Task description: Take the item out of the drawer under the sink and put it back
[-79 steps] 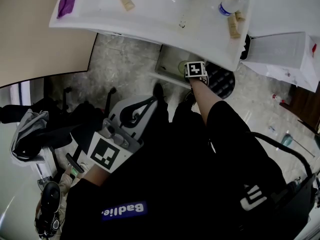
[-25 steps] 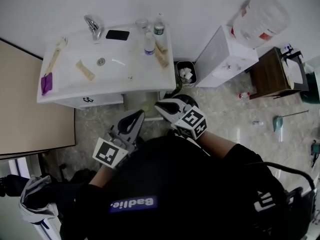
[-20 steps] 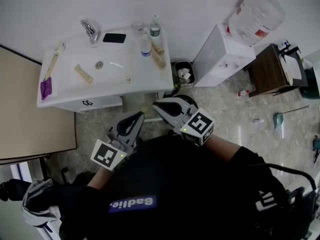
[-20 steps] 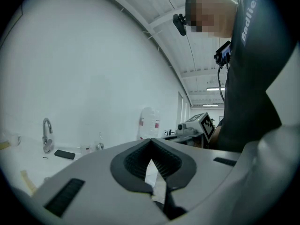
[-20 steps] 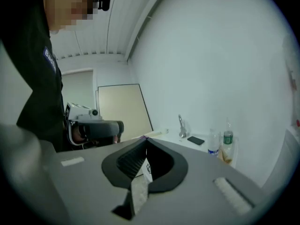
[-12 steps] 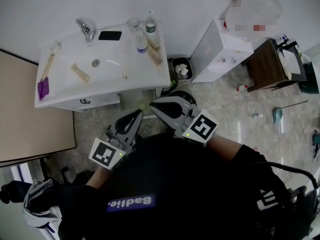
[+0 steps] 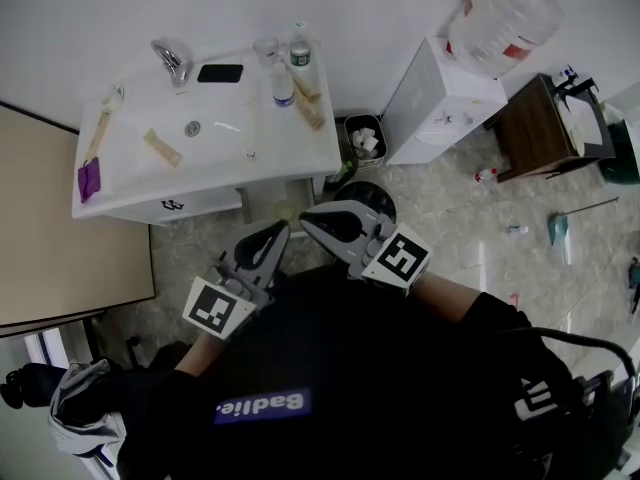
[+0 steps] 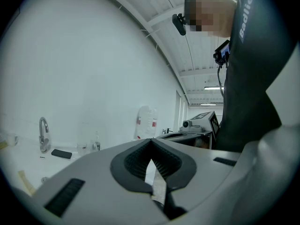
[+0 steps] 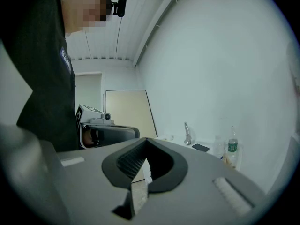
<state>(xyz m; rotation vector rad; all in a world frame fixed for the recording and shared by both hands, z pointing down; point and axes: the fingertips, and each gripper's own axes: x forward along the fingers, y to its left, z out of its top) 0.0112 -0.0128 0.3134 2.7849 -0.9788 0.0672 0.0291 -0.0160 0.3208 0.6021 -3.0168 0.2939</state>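
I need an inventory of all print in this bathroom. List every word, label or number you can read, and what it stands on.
"Badlie." in white letters on a blue patch on the person's black shirt.
Water jug: the red label is too small to read.
Bottle: the green label is too small to read.
Sink cabinet: the small dark mark on its front is too small to read.

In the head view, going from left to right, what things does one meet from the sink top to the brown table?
purple item, faucet, black phone, clear bottle, trash bin, brown table
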